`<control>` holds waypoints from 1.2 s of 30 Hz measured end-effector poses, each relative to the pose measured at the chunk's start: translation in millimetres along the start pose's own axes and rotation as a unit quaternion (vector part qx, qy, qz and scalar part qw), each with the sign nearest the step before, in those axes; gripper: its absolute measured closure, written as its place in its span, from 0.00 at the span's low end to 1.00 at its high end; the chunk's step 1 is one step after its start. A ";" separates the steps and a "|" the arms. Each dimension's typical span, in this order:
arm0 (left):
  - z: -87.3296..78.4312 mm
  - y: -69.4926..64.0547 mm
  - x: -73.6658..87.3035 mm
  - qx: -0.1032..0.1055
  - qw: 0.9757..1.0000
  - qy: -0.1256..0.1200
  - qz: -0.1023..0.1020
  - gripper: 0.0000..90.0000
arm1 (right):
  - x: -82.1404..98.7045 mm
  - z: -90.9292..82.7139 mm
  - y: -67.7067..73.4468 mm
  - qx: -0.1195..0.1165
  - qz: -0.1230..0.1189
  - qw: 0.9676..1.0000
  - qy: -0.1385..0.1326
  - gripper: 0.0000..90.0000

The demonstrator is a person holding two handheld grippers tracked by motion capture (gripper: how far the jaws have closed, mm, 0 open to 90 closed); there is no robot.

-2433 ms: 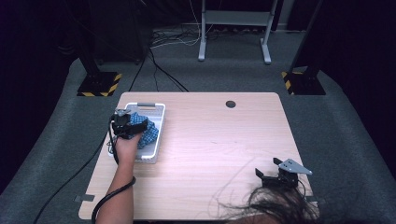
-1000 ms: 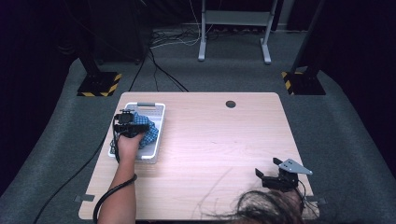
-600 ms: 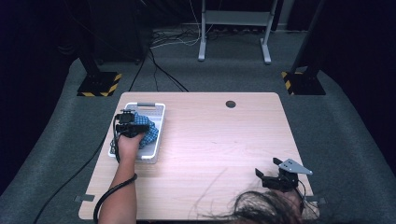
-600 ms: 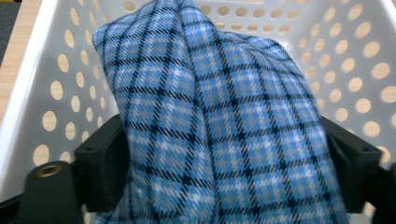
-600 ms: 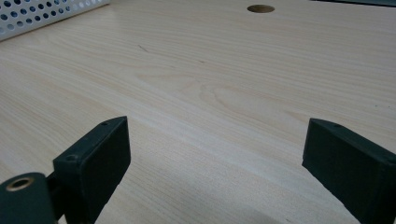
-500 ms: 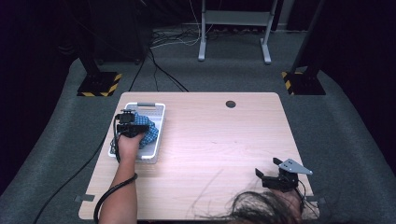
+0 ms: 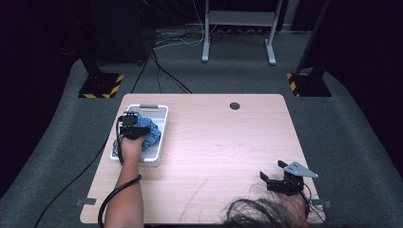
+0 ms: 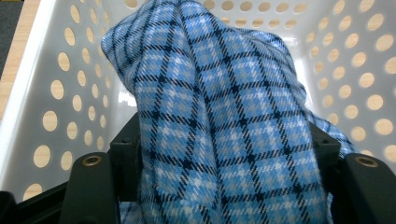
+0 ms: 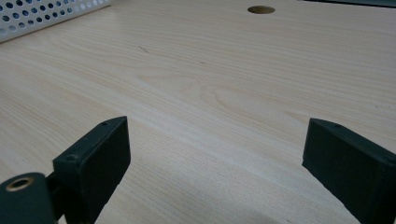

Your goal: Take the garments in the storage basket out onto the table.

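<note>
A blue checked cloth [image 7: 151, 134] lies bunched in the white perforated basket [image 7: 162, 124] at the table's left. My left gripper [image 7: 131, 118] reaches down into that basket. In the left gripper view the cloth [image 8: 210, 93] fills the gap of the left gripper [image 8: 224, 151], touching both black jaws. The jaws have just been closing, and they squeeze the fabric. Near the table's front right corner my right gripper [image 7: 273, 171] rests low over bare wood. Its jaws stand wide apart in the right gripper view, and the right gripper [image 9: 215, 154] holds nothing.
The light wooden table [image 7: 218, 142] has a round cable hole [image 7: 234, 106] near its far edge. The hole [image 9: 261, 9] and a corner of the basket [image 9: 37, 16] are in the right gripper view. Stand bases and cables lie on the floor beyond.
Since the earliest frame the left hand has shifted slightly inside the basket over the cloth. The right gripper has stayed where it was.
</note>
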State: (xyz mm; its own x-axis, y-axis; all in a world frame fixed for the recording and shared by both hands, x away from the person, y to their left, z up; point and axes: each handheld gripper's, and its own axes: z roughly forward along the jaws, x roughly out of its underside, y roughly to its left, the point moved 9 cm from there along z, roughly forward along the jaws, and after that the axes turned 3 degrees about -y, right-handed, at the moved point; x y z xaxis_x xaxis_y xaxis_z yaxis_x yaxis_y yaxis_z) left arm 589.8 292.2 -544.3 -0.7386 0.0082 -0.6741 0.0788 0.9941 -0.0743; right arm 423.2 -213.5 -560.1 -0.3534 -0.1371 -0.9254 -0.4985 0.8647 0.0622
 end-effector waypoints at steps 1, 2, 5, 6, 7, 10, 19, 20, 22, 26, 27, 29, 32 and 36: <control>0.0 0.0 0.0 0.000 1.000 0.000 0.000 0.39 | 0.0 0.0 0.0 0.000 0.000 1.000 0.000 0.07; -0.4 -0.2 -0.2 -0.001 1.000 -0.002 0.003 0.39 | -0.1 -0.1 -0.1 0.000 0.001 1.000 -0.001 0.07; -1.1 -0.9 -0.6 -0.001 1.000 -0.005 0.007 0.43 | -0.3 -0.1 -0.2 -0.001 0.002 1.000 -0.002 0.07; -1.8 -1.1 -1.0 -0.003 1.000 -0.007 0.009 0.43 | -0.3 -0.1 -0.2 -0.001 0.002 1.000 -0.002 0.07; -2.9 -1.4 -1.5 -0.002 1.000 -0.011 0.011 0.47 | -0.4 -0.2 -0.2 -0.001 0.002 1.000 -0.003 0.07; -3.4 -2.0 -1.7 0.000 1.000 -0.013 0.013 0.50 | -0.4 -0.2 -0.4 -0.001 0.002 1.000 -0.003 0.07; -6.4 -2.1 -3.1 -0.005 1.000 -0.023 0.018 0.55 | -0.5 -0.3 -0.6 -0.001 0.003 1.000 -0.003 0.07; -6.4 -2.1 -3.1 -0.005 1.000 -0.023 0.018 0.55 | -0.5 -0.3 -0.6 -0.001 0.004 1.000 -0.003 0.07; -6.7 -2.2 -3.3 -0.005 1.000 -0.023 0.018 0.55 | -0.5 -0.3 -0.6 -0.001 0.004 1.000 -0.003 0.07; -6.5 -2.6 -3.3 -0.005 1.000 -0.022 0.020 0.55 | -0.6 -0.3 -0.7 -0.001 0.004 1.000 -0.004 0.07; -6.5 -2.5 -3.3 -0.005 1.000 -0.023 0.020 0.55 | -0.6 -0.3 -0.7 -0.001 0.004 1.000 -0.004 0.07; -6.6 -2.6 -3.3 -0.005 1.000 -0.023 0.020 0.55 | -0.6 -0.3 -0.7 -0.001 0.004 1.000 -0.004 0.07; -7.5 -2.7 -3.6 -0.003 1.000 -0.024 0.020 0.55 | -0.6 -0.4 -0.8 -0.001 0.004 1.000 -0.004 0.07; -8.6 -2.7 -4.3 -0.002 0.999 -0.026 0.020 0.56 | -0.6 -0.4 -0.9 -0.001 0.004 1.000 -0.004 0.07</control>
State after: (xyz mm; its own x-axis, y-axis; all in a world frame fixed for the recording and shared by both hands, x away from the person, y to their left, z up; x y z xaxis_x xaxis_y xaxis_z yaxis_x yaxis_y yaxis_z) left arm 587.0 290.4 -534.8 -0.6989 0.0420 -0.7139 0.1045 0.9936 -0.0438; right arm 423.6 -214.4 -559.4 -0.3517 -0.1257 -0.9276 -0.4969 0.8649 0.0712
